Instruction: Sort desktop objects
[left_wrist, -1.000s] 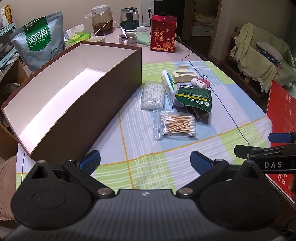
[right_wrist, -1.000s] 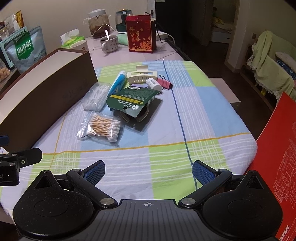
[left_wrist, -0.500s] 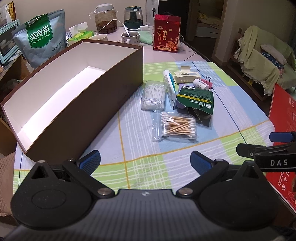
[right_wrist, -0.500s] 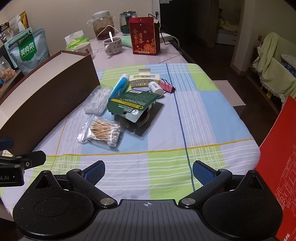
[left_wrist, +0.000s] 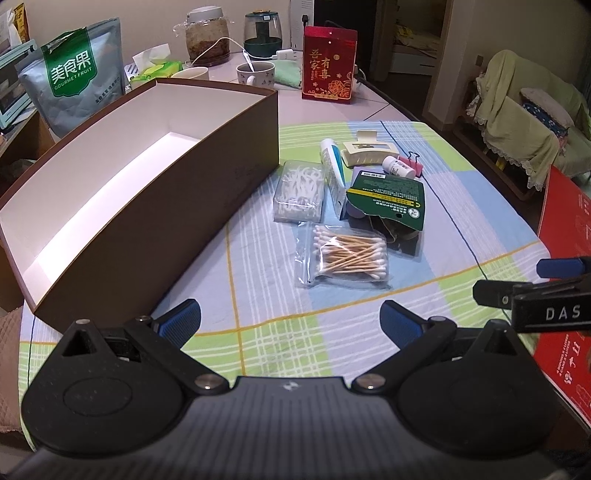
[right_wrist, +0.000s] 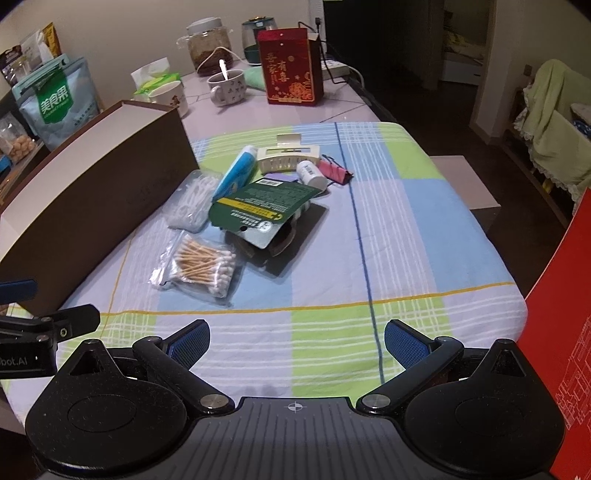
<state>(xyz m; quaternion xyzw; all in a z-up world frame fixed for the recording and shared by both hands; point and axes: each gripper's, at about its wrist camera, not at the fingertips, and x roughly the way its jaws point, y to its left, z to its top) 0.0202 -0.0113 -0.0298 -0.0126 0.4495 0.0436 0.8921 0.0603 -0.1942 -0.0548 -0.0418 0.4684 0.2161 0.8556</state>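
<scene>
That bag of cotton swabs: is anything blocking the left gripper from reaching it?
Nothing visible. The left gripper is open, and only bare checked cloth lies between it and the cotton swab bag.

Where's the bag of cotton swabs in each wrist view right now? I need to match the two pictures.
Left wrist: the swab bag lies right of centre on the cloth, ahead of the open left gripper.
Right wrist: the swab bag lies left of centre, ahead and left of the open right gripper.
Shared landmark: the green card lies just beyond the bag in both views.
</scene>
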